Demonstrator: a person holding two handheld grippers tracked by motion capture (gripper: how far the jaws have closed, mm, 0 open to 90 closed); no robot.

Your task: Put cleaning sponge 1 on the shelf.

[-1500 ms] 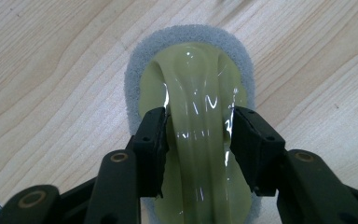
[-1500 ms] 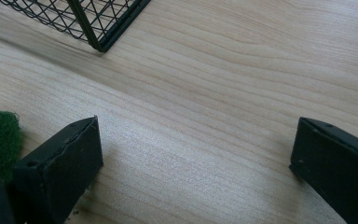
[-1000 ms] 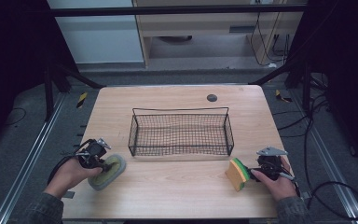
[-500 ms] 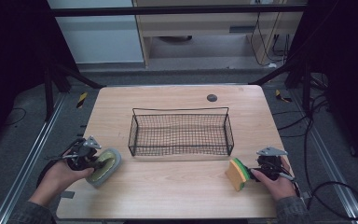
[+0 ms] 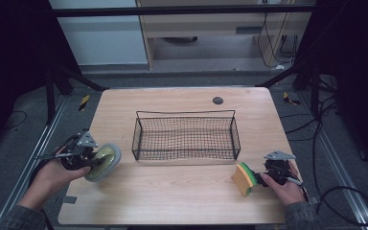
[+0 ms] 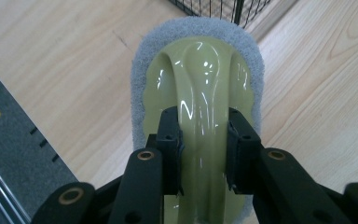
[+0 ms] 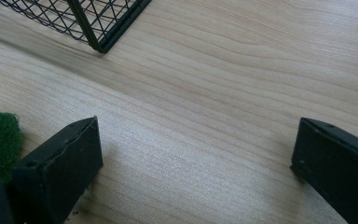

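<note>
Currently, left tool (image 6: pixel 203 140): clamped on scrubber (image 6: pixel 200 93) handle, basket (image 5: pixel 186 136) corner ahead.
Right tool (image 7: pixel 196 154): spread wide, nothing held; sponge (image 5: pixel 244 178) beside, bare worktop (image 7: pixel 223 93) ahead.

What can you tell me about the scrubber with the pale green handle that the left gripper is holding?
The scrubber is an oval pad of grey, fuzzy abrasive fibre topped by a glossy pale yellow-green plastic body with a raised ridge handle. The left gripper has its two black jaws shut on that ridge, one on each side. In the high view it is tilted up on edge near the table's front left, just left of the wire basket.
</note>
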